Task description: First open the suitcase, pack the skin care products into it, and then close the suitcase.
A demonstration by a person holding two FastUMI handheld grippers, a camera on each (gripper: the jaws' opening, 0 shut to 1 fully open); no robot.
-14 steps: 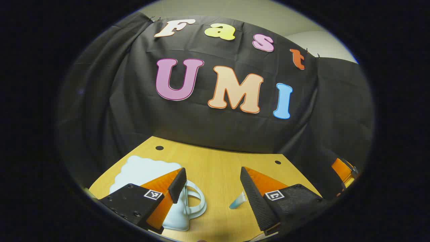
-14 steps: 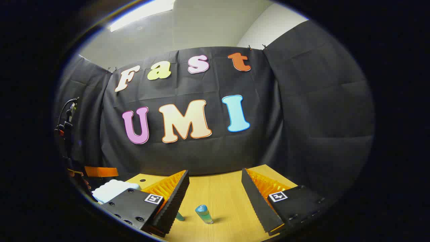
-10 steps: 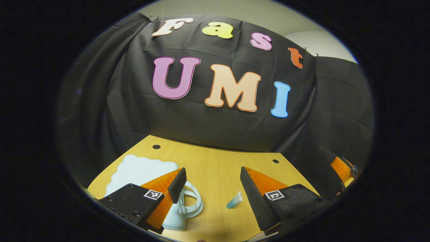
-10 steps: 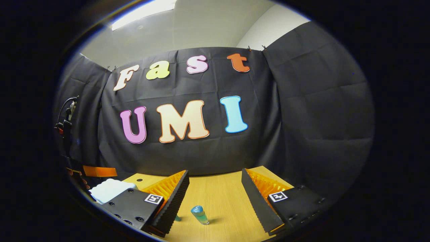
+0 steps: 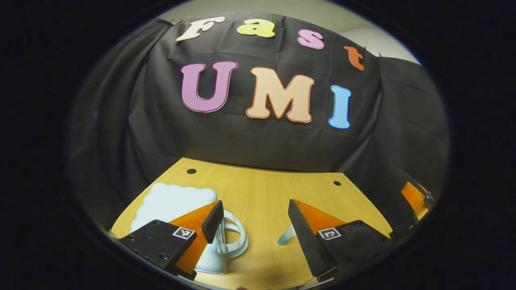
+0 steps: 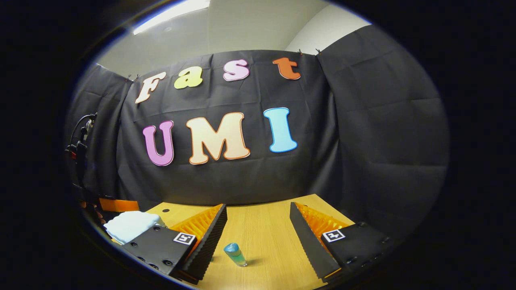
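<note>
Your left gripper (image 5: 254, 221) and right gripper (image 6: 258, 225) both hang above the bench (image 5: 262, 189) with jaws wide and empty. The pale blue suitcase (image 5: 177, 201) lies closed on the bench, partly under the left gripper. A small tube (image 5: 285, 237) lies right of the suitcase, and a little bottle (image 6: 234, 253) stands farther right. Judging by this, nothing is done yet: opening, packing and closing all remain.

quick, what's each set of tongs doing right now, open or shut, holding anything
Left tongs: open, holding nothing, above the table near the pale blue suitcase.
Right tongs: open, holding nothing; a small teal bottle stands between the fingers, untouched.
</note>
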